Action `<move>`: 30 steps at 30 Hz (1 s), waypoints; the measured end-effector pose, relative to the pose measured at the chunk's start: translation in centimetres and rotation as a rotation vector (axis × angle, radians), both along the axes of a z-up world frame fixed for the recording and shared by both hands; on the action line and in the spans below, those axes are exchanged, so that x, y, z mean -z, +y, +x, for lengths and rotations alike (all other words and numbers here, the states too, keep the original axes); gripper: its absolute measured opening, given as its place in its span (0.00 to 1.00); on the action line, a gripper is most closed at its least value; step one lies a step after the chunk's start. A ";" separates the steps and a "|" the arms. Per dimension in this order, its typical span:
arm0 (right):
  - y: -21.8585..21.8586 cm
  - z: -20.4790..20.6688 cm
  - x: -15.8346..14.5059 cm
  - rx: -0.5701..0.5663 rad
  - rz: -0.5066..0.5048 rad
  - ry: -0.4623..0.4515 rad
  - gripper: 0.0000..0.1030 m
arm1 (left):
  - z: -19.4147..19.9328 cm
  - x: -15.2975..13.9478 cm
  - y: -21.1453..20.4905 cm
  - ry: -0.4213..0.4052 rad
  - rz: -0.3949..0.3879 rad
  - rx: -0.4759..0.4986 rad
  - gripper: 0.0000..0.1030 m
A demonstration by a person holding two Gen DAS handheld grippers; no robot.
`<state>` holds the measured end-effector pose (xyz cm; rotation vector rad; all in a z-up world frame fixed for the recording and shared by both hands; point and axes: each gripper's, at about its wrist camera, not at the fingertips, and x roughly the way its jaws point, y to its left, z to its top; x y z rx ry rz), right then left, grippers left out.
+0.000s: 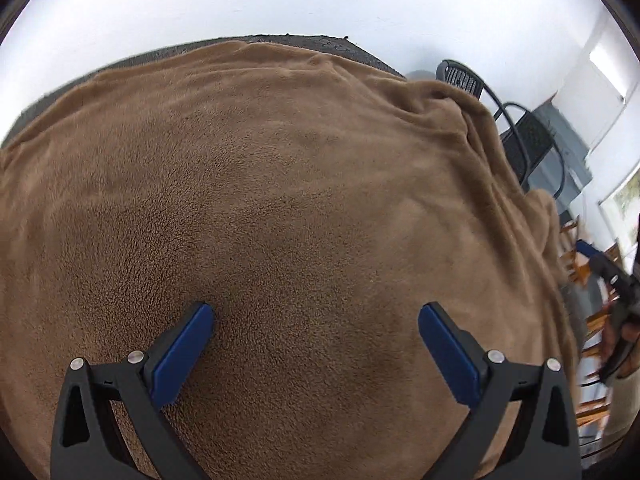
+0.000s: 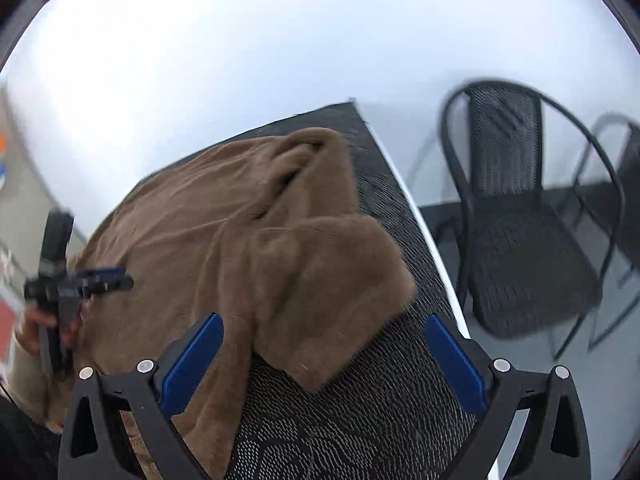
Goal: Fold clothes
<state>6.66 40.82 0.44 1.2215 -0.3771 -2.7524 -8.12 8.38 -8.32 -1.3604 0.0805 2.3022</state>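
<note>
A: Status of the left gripper?

B: Jaws spread wide, nothing between them. It hangs over the brown fleece garment, whether touching I cannot tell.

A: The right gripper?

B: Likewise released and empty, above a folded corner of the garment and the dark woven table.

A: Garment location?

B: Spread across the table; black mesh chair stands beside it.

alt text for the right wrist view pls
A rumpled brown fleece blanket lies on a dark woven table, one corner flopped between the open right gripper fingers. The left gripper, held in a hand, is at the left edge; a black mesh chair stands beyond the table.
</note>
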 end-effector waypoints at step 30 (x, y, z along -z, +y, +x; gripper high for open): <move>3.4 -3.4 3.5 0.110 -0.469 0.000 0.23 | 1.1 0.6 0.9 0.089 -0.086 0.028 1.00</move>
